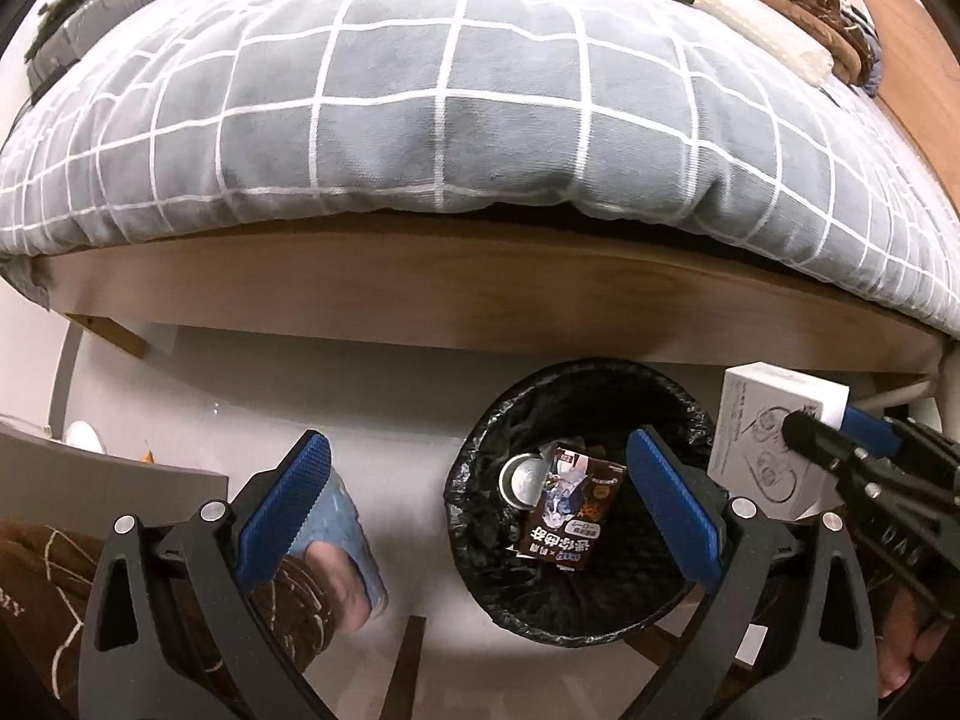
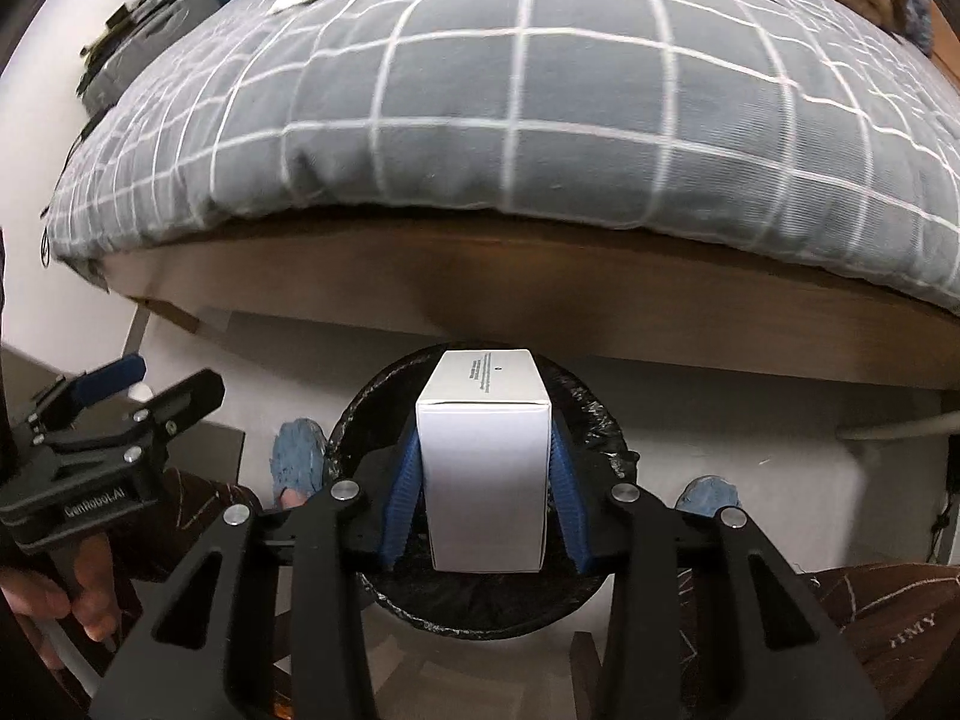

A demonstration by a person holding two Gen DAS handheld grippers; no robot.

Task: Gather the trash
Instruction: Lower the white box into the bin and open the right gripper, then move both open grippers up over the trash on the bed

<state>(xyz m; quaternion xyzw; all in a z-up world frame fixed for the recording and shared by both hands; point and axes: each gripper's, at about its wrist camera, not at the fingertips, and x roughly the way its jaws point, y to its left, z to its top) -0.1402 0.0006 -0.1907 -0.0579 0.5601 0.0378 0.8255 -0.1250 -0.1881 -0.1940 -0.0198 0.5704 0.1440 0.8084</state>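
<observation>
While gripped above the bin, the white box points downward lengthwise.

Black tongs, blue ridged pads, silver screws.

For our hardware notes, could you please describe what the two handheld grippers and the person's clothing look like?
Both the left gripper and right gripper have matte black frames with triangular cut-outs, silver pivot bolts and blue textured pads lining the fingers. White lettering marks the left gripper's body. The person wears brown patterned trousers and blue slippers.
</observation>
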